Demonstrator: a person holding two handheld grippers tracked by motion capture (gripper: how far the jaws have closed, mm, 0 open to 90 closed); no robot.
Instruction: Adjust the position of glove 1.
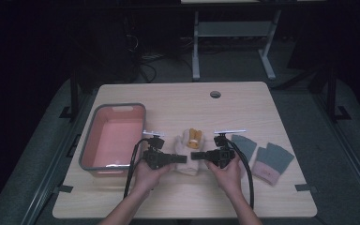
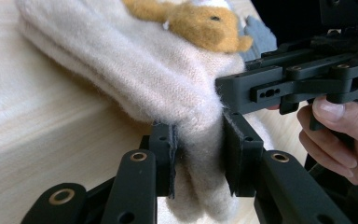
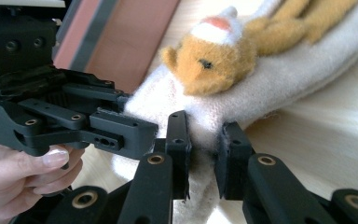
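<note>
The cream wool mitten [image 2: 135,65] with a tan plush animal [image 3: 214,56] lies mid-counter [image 1: 178,101], beside the pink tub [image 1: 113,138]. Soft, light and floppy, it is best taken at the cuff, where my left tongs [image 2: 198,149] and right tongs [image 3: 205,156] both pinch it.

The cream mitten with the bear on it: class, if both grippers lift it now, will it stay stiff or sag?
The cream mitten will probably sag: its knit bunches between the left gripper pads. It looks light and fuzzy, so the right gripper is unlikely to slip.
</note>
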